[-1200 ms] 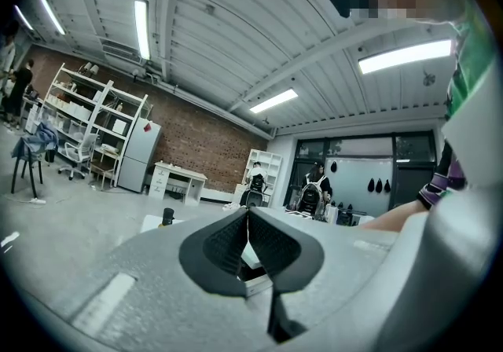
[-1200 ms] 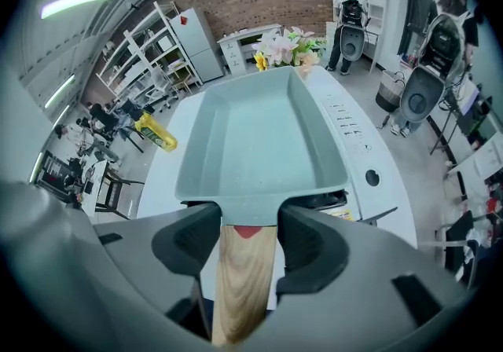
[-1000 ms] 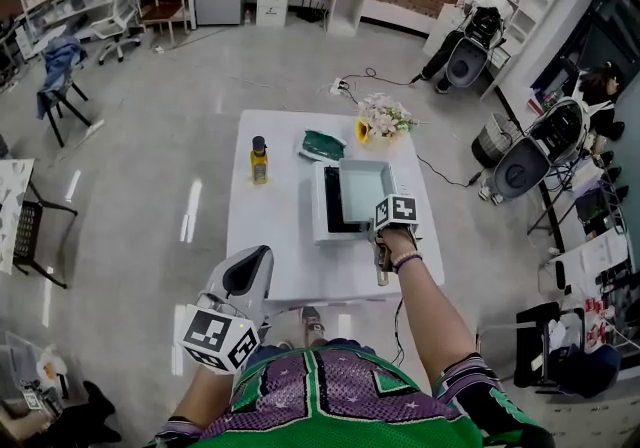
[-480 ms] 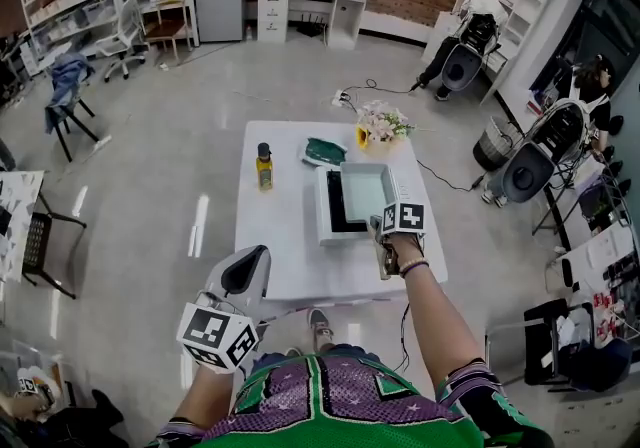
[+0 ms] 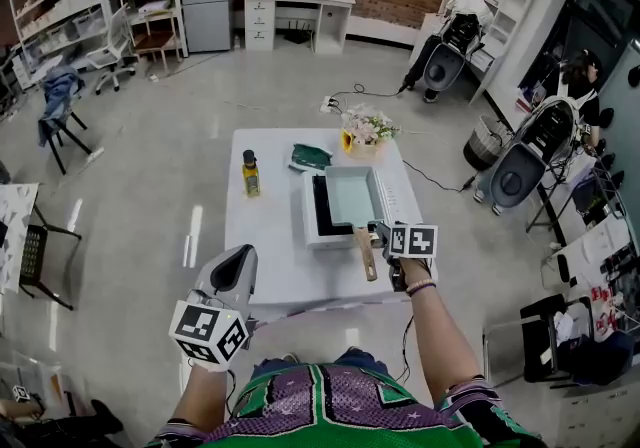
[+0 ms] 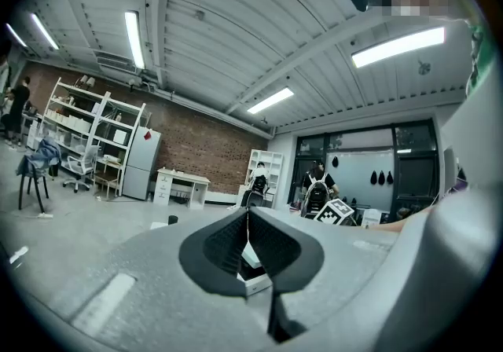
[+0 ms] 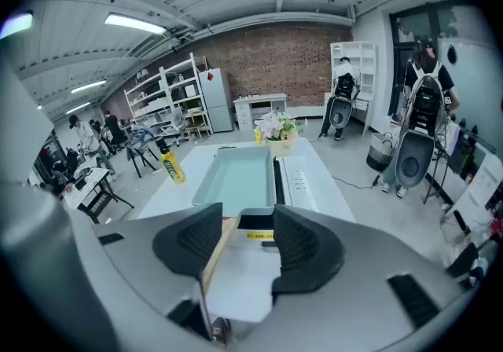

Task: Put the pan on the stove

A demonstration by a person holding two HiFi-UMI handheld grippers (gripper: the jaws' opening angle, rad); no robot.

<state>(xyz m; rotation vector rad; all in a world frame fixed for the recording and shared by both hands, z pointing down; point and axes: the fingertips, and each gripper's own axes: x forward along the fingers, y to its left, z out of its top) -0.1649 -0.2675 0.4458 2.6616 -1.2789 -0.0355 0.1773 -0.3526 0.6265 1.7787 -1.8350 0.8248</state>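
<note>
On the white table (image 5: 262, 258), the pan (image 5: 353, 196) sits on the stove (image 5: 311, 224), right gripper (image 5: 381, 237) jaws apart beside its handle (image 5: 365, 254), left gripper (image 5: 243, 258) closed on nothing; placement appears done, clean withdrawal remaining.

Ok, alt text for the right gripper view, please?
The right tongs are open, with the wooden handle of a pale green rectangular pan showing between them. The pan sits on a white stove on a white table. A yellow bottle stands left, flowers beyond.
</note>
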